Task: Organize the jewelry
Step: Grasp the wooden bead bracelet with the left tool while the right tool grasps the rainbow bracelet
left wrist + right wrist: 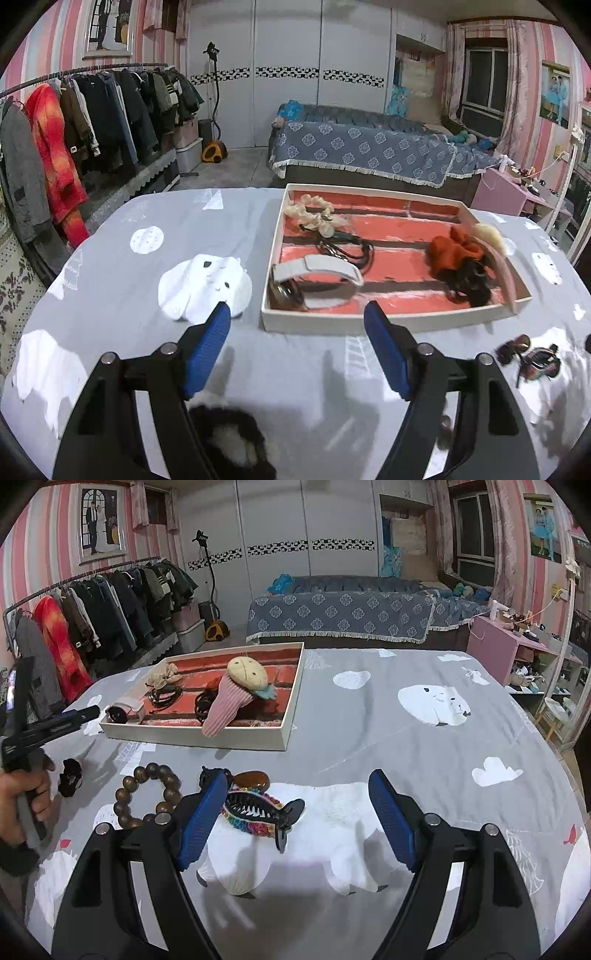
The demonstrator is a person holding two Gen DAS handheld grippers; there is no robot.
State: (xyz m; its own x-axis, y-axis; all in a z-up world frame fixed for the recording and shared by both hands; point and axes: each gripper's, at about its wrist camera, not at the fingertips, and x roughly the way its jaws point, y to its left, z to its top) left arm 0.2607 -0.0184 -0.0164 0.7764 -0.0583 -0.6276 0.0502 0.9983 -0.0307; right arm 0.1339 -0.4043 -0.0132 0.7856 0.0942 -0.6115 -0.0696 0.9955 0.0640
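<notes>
- Several pieces already lie in the shallow white tray with its red brick-pattern lining [391, 325], ahead of the left gripper [297, 321]; others wait loose on the grey printed cloth [369, 716].
- Judged step: picking the next loose piece for the tray.
- Left gripper: jaws wide, nothing between them; a black-and-white fluffy hair tie [229, 439] lies just beneath, untouched.
- Right gripper [299, 794]: also wide and empty, with the black toothed claw clip on a rainbow knitted band [258, 812] just ahead, nearer its left finger, and the brown wooden bead bracelet [147, 797] to the left.
- Next move probably calls for lowering over one piece and closing.
</notes>
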